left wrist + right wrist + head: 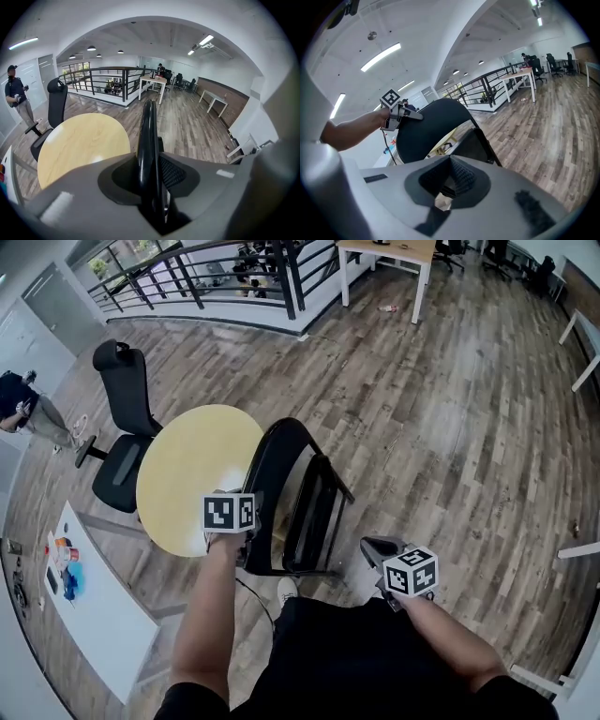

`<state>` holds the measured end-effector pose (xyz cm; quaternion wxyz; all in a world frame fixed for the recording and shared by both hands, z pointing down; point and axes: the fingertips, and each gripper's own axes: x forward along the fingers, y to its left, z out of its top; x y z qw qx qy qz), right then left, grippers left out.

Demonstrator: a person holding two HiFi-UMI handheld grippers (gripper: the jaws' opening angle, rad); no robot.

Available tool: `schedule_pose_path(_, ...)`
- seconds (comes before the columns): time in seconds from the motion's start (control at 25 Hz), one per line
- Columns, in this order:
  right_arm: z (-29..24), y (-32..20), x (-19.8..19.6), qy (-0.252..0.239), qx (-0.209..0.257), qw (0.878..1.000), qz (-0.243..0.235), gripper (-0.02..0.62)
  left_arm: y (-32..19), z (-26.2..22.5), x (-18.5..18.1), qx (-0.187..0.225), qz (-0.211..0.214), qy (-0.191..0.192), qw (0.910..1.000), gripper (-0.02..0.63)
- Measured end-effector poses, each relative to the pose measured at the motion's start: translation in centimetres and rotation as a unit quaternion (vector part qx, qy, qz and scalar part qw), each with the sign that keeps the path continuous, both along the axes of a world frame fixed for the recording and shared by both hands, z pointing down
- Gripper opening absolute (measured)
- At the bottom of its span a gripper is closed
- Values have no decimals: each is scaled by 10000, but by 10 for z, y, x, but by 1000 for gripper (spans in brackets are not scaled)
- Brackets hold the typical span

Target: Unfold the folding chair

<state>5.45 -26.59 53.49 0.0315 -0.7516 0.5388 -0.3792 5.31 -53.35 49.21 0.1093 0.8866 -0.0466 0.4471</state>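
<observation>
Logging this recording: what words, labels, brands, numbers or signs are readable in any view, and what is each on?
No readable text in any view.
Left marker cube and right marker cube: black-and-white square patterns only, no letters or digits.
Small items on the white table: any print is too small to read.
Folding chair: no label visible.
</observation>
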Motion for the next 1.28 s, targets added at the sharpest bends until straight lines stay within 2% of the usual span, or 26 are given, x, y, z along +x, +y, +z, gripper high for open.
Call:
schedule_pose_path(0.2, 14, 1, -1, -135, 80, 9996, -245, 5, 31, -7, 5, 167, -2, -21, 9999, 120)
schedule_pose_path(0.32, 34, -7, -2, -377, 178, 9986, -330, 6, 49, -12, 7, 273, -9, -25, 9996, 120)
schedule_pose_path(0.36, 44, -11, -2, -518, 194, 9979, -323, 16, 55, -13, 9, 317, -11, -23, 9995, 120)
schedule_pose_path(0.44, 63, -21, -3, -853, 214, 9956, -310, 86, 64, -15, 11, 385, -12, -34, 9993, 121)
schedule_pose_path(0.6, 88, -47, -8, -1291, 269, 9909, -273, 138, 78, -16, 13, 455, -1, -58, 9989, 121)
schedule_pose_path(0.8, 116, -74, -3, -1900, 161, 9814, 236, 195, 95, -15, 15, 480, -35, -128, 9988, 121)
schedule_pose_path(0.96, 128, -85, 6, -1939, -132, 9789, 635, 221, 112, -16, 18, 393, 16, -133, 9991, 119)
schedule_pose_path(1.08, 138, -87, 7, -1829, -424, 9797, 705, 225, 125, -17, 19, 226, 58, -111, 9997, 117)
schedule_pose_path(1.28, 153, -81, 9, -1777, -662, 9788, 772, 229, 159, -21, 25, -536, 220, -5, 9983, 100)
